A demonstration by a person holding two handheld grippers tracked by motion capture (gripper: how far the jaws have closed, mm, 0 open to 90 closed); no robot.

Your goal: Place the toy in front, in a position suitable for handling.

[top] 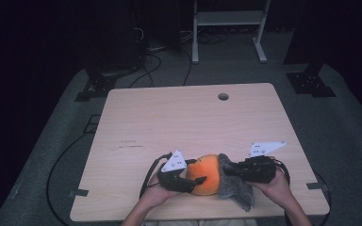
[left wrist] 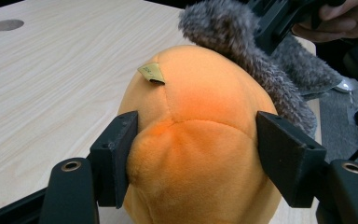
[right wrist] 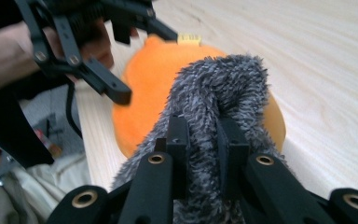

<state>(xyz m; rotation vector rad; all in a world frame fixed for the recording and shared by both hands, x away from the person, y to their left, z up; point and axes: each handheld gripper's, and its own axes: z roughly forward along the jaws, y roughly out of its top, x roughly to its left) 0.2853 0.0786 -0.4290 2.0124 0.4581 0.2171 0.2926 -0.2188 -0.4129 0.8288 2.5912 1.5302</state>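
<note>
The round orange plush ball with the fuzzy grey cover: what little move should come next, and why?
Probably the right gripper pulls the fuzzy grey fabric cover further over the round orange plush ball. Its jaws pinch the cover's edge, the left gripper clamps the ball, and most of the orange is bare.

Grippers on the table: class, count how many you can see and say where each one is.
2. The left gripper sits at the near edge, its jaws around the orange plush. The right gripper is beside it, pinching the grey furry cover.
</note>
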